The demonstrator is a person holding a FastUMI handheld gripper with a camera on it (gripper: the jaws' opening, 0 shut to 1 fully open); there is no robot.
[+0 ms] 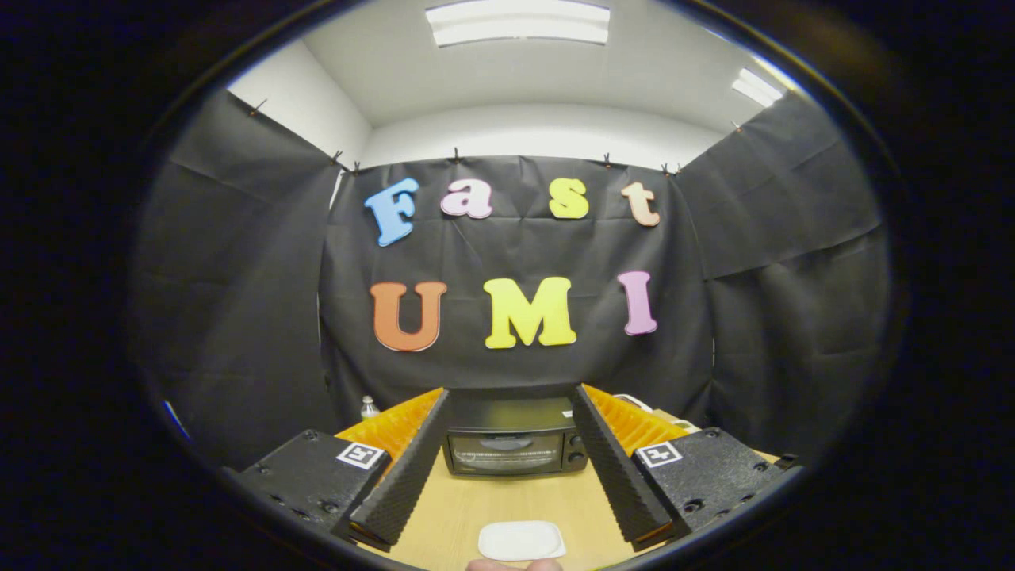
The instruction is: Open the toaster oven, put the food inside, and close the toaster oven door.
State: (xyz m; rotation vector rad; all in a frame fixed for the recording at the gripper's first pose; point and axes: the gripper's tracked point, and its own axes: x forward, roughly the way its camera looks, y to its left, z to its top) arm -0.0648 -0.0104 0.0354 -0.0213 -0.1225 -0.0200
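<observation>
No brand name or readable writing shows on the toaster oven (514, 441); the only markings close by are two square black-and-white code tags, one on each black block at the base of the fingers, and they carry a pattern, not words. The gripper (511, 398) holds its two ridged black fingers wide apart, with nothing between the pads, and orange ribbed parts show on the outer side of each finger. There is one toaster oven, black, standing on the wooden table (515, 496) ahead of the gripper, seen in the gap between the two fingers, with its glass door closed and two round knobs on its right side. One white plate (522, 540) lies on the table between the fingers, closer to the camera than the oven; whether any food is on it is hard to make out. One small bottle (369, 408) with a white cap stands beyond the left finger, partly hidden. Something pale at the near edge, below the plate, is cut off.
</observation>
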